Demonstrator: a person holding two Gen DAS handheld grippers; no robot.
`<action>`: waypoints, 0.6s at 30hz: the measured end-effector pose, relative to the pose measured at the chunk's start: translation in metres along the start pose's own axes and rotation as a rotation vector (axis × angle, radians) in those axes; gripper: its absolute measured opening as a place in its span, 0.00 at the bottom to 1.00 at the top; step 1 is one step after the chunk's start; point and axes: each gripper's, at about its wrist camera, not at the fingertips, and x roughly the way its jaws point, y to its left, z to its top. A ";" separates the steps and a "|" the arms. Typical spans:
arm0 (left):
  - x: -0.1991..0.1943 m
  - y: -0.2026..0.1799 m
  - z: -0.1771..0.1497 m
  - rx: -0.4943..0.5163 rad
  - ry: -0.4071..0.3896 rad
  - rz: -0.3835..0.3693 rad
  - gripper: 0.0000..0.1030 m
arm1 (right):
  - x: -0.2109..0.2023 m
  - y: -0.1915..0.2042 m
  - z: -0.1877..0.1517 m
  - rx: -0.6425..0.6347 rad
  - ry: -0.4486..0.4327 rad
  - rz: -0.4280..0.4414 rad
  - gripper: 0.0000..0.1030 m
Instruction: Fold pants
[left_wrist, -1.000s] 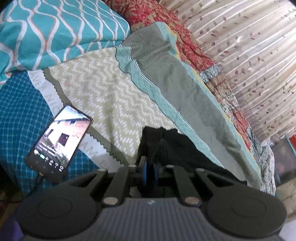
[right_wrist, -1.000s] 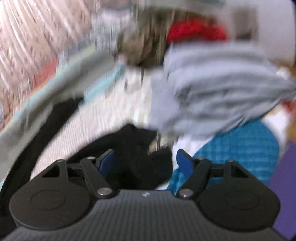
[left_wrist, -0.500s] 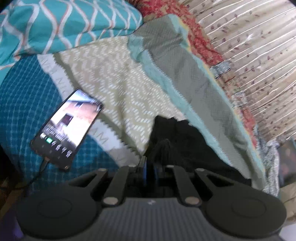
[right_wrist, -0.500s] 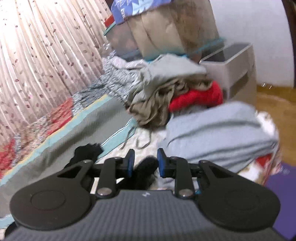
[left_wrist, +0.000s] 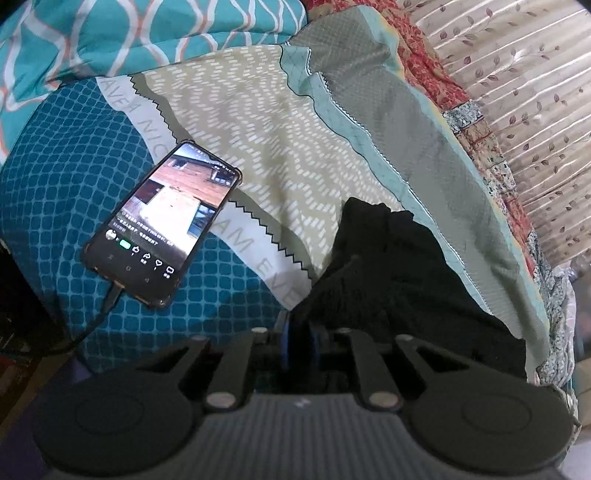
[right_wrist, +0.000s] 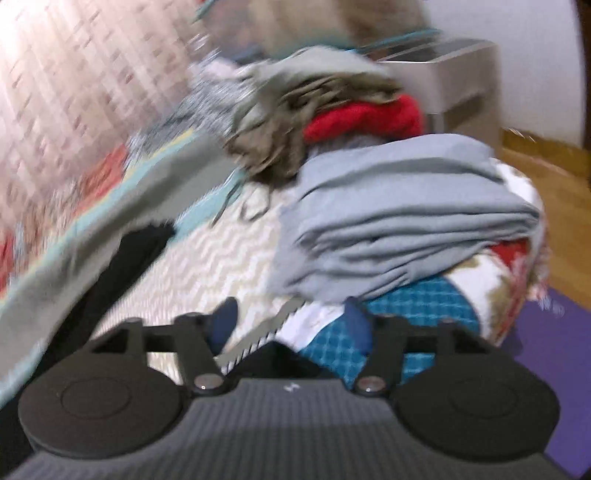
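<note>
Left claw (left_wrist: 299, 345) clenched on black pants (left_wrist: 391, 280), lower centre of frame, jaws easing apart; likely pinning edge to bed (left_wrist: 258, 155) for fold. Right claw (right_wrist: 291, 325) released, opening, nothing between jaws. Phone (left_wrist: 162, 225) left, clear of cloth.

right gripper (right_wrist: 291, 319): jaws opening, nothing between them
black pants (right_wrist: 125, 258): left, lying on bedspread (right_wrist: 207, 266)
grey folded cloth (right_wrist: 399, 221): right, on bed
clothes pile (right_wrist: 317, 96): behind, blurred
</note>
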 end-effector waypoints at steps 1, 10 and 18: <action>0.001 0.000 0.000 -0.005 0.001 0.001 0.10 | 0.007 0.002 -0.005 -0.007 0.025 -0.002 0.67; -0.008 0.001 -0.001 -0.029 -0.038 0.013 0.11 | 0.017 -0.002 0.003 0.133 0.017 0.148 0.20; -0.004 0.010 -0.001 -0.106 -0.071 0.033 0.07 | 0.068 -0.011 0.026 0.281 -0.076 0.006 0.44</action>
